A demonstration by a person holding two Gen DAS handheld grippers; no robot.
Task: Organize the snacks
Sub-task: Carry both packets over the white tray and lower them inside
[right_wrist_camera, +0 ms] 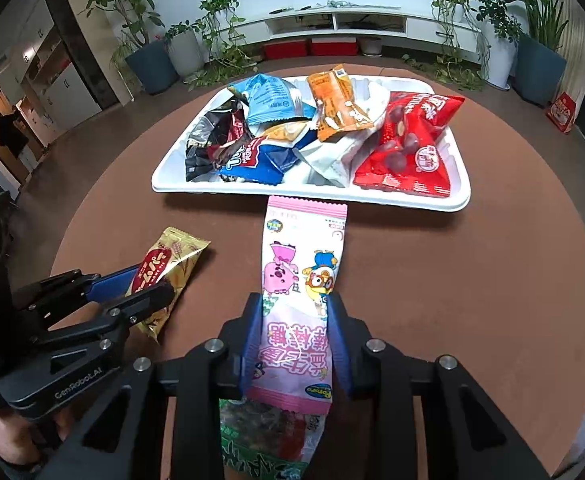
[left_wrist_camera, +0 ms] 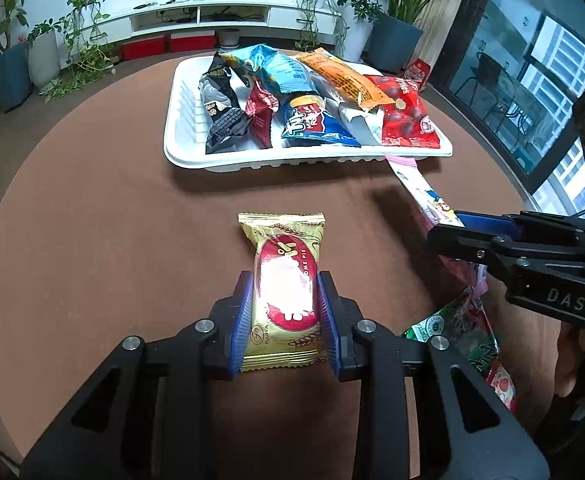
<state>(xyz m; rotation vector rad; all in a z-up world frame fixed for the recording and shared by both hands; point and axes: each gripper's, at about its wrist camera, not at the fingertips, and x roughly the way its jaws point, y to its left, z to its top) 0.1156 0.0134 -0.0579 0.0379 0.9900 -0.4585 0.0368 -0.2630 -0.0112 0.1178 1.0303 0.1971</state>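
the left gripper (left_wrist_camera: 284, 312) is clamped on a gold pie packet (left_wrist_camera: 282, 264), its blue pads pressed against both long sides, the packet's far end pointing toward the tray. the right gripper (right_wrist_camera: 296, 332) grips a long pink candy packet (right_wrist_camera: 302, 276) by its edges; the packet's far end reaches just short of the tray's near rim. beneath the pink packet lies a green-printed packet (right_wrist_camera: 260, 448). both grippers are over a round brown table (left_wrist_camera: 112, 208). farther out, a white tray (right_wrist_camera: 164, 176) holds a heap of snacks, including a red packet (right_wrist_camera: 408, 148), a blue packet (right_wrist_camera: 270, 98) and an orange packet (right_wrist_camera: 336, 106).
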